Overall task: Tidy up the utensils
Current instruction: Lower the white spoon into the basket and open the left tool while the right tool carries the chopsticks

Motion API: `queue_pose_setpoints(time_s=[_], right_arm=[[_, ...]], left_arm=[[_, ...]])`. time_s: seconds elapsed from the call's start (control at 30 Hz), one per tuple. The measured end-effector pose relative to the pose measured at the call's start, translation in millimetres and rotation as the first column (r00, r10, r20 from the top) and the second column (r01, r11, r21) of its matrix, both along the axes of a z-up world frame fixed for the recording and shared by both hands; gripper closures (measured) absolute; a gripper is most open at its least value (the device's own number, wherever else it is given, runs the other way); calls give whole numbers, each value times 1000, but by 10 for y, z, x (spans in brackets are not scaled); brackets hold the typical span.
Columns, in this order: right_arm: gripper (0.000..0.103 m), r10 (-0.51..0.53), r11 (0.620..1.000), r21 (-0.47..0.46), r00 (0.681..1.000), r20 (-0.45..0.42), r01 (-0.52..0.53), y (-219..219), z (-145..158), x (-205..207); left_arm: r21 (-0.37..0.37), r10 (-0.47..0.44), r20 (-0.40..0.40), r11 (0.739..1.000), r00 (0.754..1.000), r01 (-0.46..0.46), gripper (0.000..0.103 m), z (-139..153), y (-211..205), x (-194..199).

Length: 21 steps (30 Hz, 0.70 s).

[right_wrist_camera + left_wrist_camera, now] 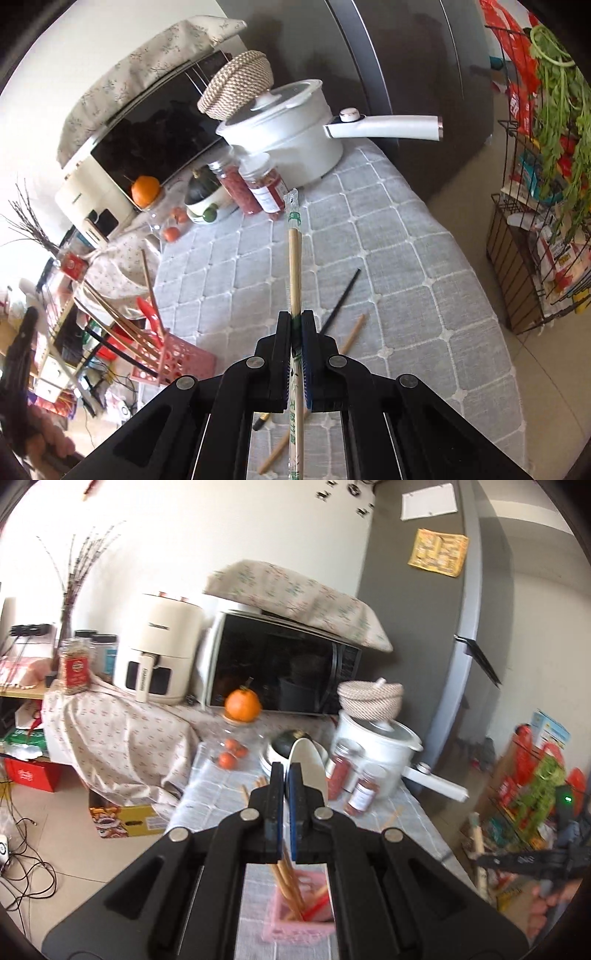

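Two grippers above a checked tablecloth [406, 258] — one holding chopsticks, one holding nothing.

The right gripper [296, 325] clamps wrapped chopsticks [294, 266] upright above the cloth; a black chopstick [341, 297] and a wooden one [352, 334] lie beneath. The left gripper [283, 775] is nearly closed, gripping nothing, above the pink basket [291, 919] of utensils.

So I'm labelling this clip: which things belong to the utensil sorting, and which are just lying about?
Job:
wrapped chopsticks in right gripper
pink basket
black chopstick
wooden chopstick
left gripper

Lying about:
white pot
spice jars
orange
microwave
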State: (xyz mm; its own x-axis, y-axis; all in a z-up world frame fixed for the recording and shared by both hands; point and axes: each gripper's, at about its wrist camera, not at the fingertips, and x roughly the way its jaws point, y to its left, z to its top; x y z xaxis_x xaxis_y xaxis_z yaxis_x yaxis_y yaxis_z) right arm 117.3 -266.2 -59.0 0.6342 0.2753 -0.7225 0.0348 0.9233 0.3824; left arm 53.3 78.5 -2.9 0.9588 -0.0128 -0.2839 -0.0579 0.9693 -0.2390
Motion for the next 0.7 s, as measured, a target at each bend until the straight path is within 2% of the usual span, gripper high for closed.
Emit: queue_pose_setpoints(time_s=[0.27,0.7], right_arm=[[98,12,1000,11,1000,-3,-12,52,-19,14],[98,18,1000,10,1000,25,-19,37,-16,-51]], left_arm=[[64,72,21,995,997,-73,100,-215,-229,202],[161,111,6,981,994,-111,100,-478,-453,360]])
